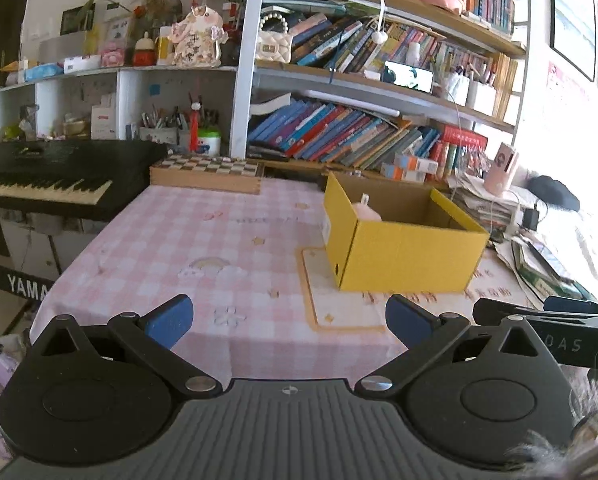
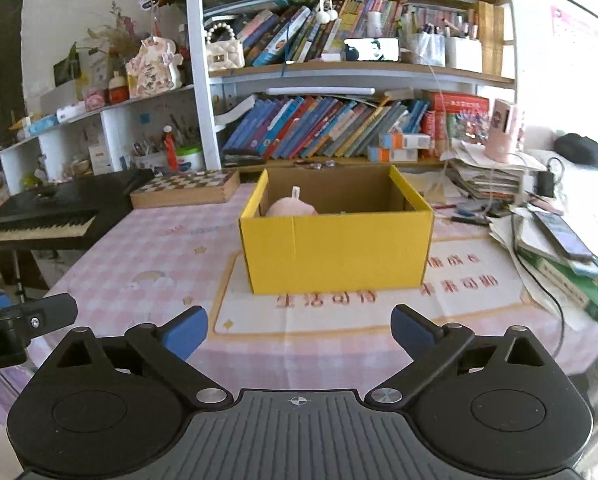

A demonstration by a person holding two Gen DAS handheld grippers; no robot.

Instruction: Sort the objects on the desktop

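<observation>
Table (image 2: pixel 147 248) under a pink checked cloth, with a pale printed mat (image 2: pixel 339 312) near its front edge. Yellow cardboard box (image 2: pixel 335 256), open at the top, standing on the mat; inside it, against the left wall, a pink rounded object (image 2: pixel 291 208) with a small white tab on top, only partly visible. Left gripper (image 1: pixel 289 320): blue-padded jaws spread wide, nothing between them, held above the cloth to the left of the box. Right gripper (image 2: pixel 299 330): jaws likewise spread wide and empty, above the front of the mat, facing the box squarely. Chessboard case (image 2: pixel 185 190) at the table's back left; black keyboard (image 2: pixel 39 220) beyond the left edge. Stacked papers and books (image 2: pixel 559 256) on the right. Crowded bookshelf (image 2: pixel 339 128) behind.
</observation>
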